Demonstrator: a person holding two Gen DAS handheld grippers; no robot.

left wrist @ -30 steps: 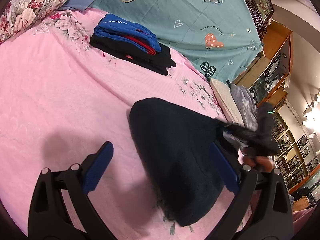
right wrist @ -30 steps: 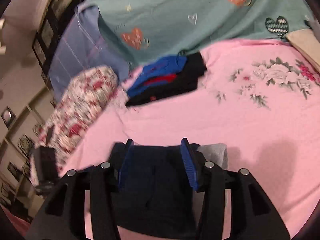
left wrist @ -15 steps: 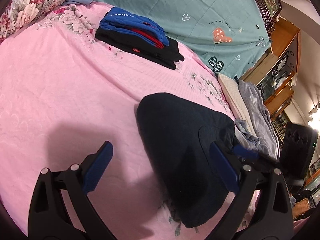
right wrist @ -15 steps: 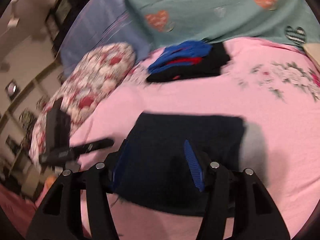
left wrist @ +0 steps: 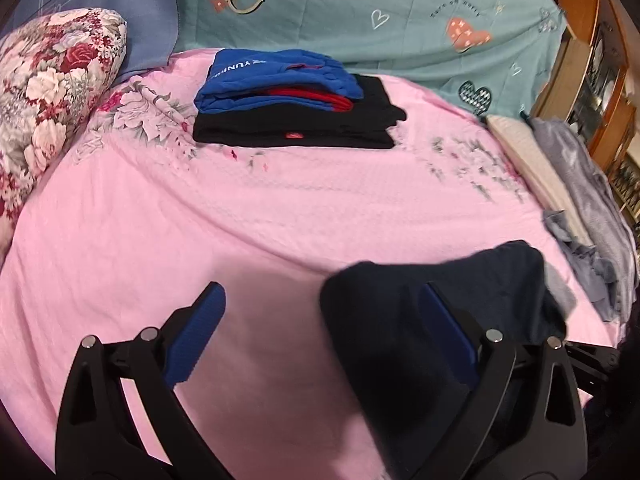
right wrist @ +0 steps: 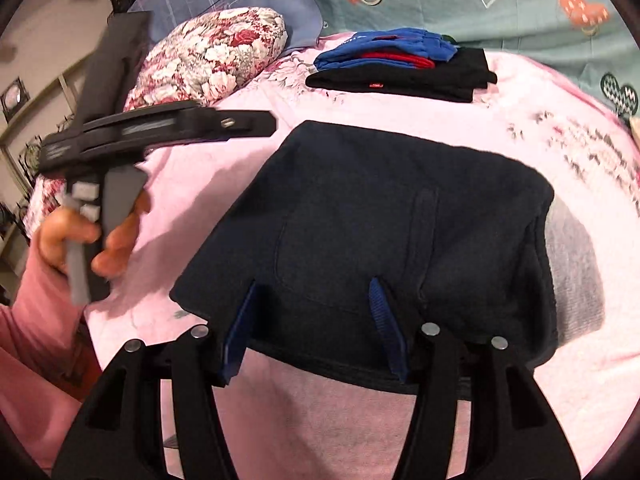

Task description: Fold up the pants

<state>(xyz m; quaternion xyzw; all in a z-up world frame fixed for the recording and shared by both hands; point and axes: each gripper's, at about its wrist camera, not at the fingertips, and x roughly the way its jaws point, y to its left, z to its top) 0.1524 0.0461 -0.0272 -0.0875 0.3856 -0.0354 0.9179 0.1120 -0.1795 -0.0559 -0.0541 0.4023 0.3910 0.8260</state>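
Right gripper [right wrist: 314,320]: jaws spread, nothing pinched. A second ago the blue pads straddled the near hem of the pants [right wrist: 380,240] at a narrower gap; the gap has since widened and settled, and the view has swung so the whole bundle shows ahead of the pads. The pads hover over the near edge; contact cannot be confirmed.

Left gripper [left wrist: 320,332]: jaws spread wide, nothing between them but the sheet [left wrist: 280,220]; the right-hand pad stands in front of the pants' edge. It was equally spread a second ago. Since then its view has turned away from the pants, which now sit at lower right instead of centre. In the right wrist view the person's hand [right wrist: 80,240] carries this gripper off to the side, clear of the cloth.

Pants: dark navy, folded to a compact rectangle, pocket seam up, lying flat near the sheet's front edge. A grey garment [right wrist: 572,272] shows under one end.

Judgement: both tools released and drawing back suggests the last fold is complete; remaining work is likely squaring or stacking.

Far: a folded stack [left wrist: 296,116], blue on black. White lettering on the blue item reads roughly "YUNR…", inverted and cut off. A small red tag on the black item is illegible. The teal cover [left wrist: 400,20] carries a short printed line, too small to read.
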